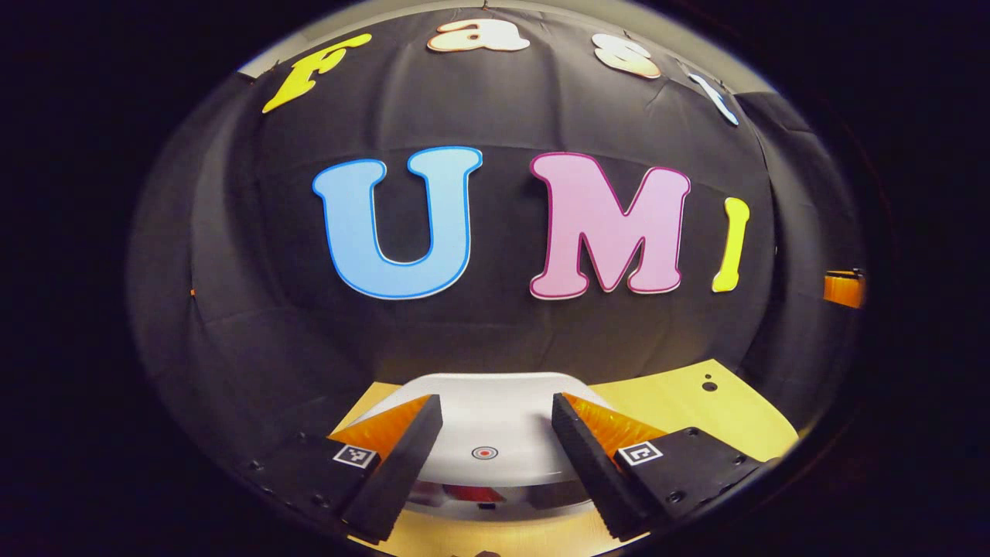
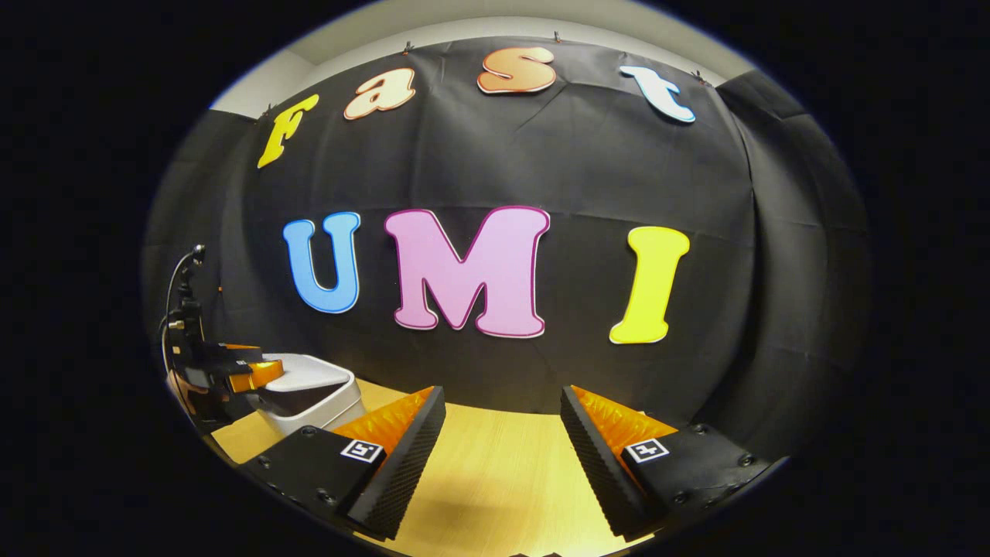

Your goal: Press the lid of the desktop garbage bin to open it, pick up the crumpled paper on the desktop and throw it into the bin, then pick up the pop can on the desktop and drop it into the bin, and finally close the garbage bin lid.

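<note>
White plastic garbage bin (image 1: 495, 425) sits at the far edge of the wooden surface (image 1: 681, 402), against the black cloth wall, its lid (image 1: 483, 452) raised a little at the front (something red shows beneath). Left tool (image 1: 495, 433) hangs spread above it. Right tool (image 2: 503, 437), fingers apart, hovers over bare wood.

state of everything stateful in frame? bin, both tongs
bin: upright on the table, lid tilted up at the near edge, gap beneath
lid: left tongs just above it
left tongs: open, holding nothing, either side of the lid's button
right tongs: open, holding nothing, over bare table
</note>
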Motion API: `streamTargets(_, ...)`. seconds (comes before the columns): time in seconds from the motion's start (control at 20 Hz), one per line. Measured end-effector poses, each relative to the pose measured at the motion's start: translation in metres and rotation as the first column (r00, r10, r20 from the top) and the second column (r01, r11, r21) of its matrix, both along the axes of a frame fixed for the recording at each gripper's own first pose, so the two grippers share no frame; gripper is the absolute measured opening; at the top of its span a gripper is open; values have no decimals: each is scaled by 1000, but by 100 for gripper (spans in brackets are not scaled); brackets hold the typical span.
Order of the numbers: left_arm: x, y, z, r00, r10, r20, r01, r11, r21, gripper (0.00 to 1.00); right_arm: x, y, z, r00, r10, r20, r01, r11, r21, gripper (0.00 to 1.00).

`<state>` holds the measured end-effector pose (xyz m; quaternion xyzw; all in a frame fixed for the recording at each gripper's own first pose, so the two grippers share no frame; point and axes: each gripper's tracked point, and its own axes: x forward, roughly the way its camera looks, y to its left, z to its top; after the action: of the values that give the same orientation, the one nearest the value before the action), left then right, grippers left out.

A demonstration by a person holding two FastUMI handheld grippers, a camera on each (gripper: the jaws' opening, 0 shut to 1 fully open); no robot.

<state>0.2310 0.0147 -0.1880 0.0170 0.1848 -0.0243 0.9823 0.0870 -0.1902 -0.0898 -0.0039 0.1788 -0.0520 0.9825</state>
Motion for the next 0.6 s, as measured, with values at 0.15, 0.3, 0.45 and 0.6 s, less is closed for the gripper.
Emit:
streamTargets(0.15, -7, 0, -10, 1000, 11, 14, -11, 1000, 9, 100, -11, 4, -18, 999, 10, -40, -10, 1000, -3, 97)
streamTargets(0.3, -18, 1, -34, 999, 12, -48, -11, 1000, 9, 100, -21, 7, -33, 997, 18, -77, -18, 1000, 7, 97)
streamTargets(0.45, -13, 1, -29, 1000, 2, -17, -2, 1000, 21, 100, -28, 6, -40, 996, 12, -89, -11, 1000, 21, 97)
streamTargets(0.6, -14, -2, -36, 999, -16, -37, 17, 999, 32, 100, -30, 8, -40, 996, 18, -82, -15, 999, 41, 97)
